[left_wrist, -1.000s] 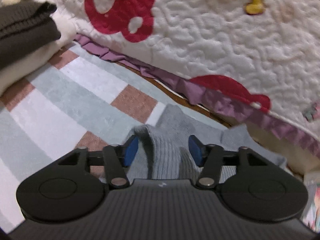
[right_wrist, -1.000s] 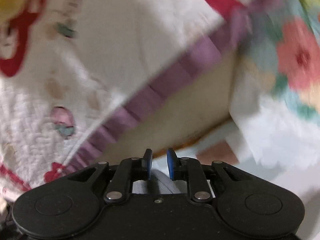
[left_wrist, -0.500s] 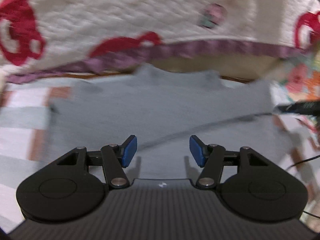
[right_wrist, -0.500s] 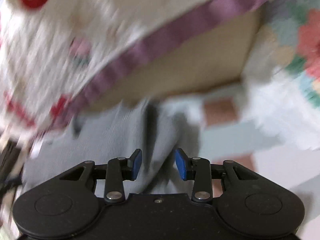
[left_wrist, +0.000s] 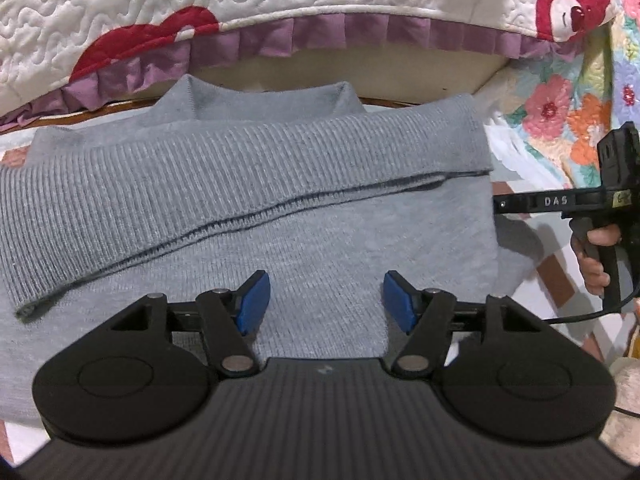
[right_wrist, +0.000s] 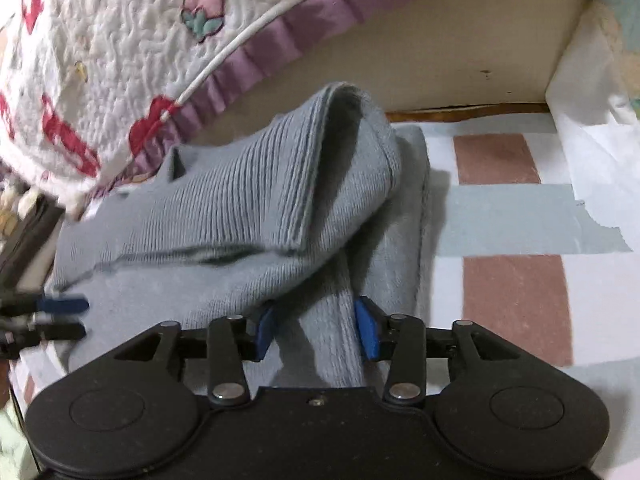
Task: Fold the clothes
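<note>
Grey knit sweater lies on the checked floor mat, far edge right up against the base of the bed with the quilted bedspread. Ribbed hem band is folded over the body toward the collar; it runs skewed, near on the left and far on the right.

Left claw: jaws wide apart, nothing between them, over the near part of the sweater. Right claw: jaws partly apart with a bunched ridge of grey knit between them; pads look just beside the cloth rather than pressing it, so I judge it not clamped. In the left view the right claw sits at the sweater's right edge, held by a hand.

Risks:
- The folded layer at the right end stands up as a puffy open loop. If let go as is, it may slump or roll back and undo the fold.
- Any pull by the right claw while the cloth is loosely caught could drag the whole sweater sideways, as the knit is soft and stretchy.
- Skewed hem line means the next fold stacks crooked.
- Trailing cable near the right edge could snag.
</note>
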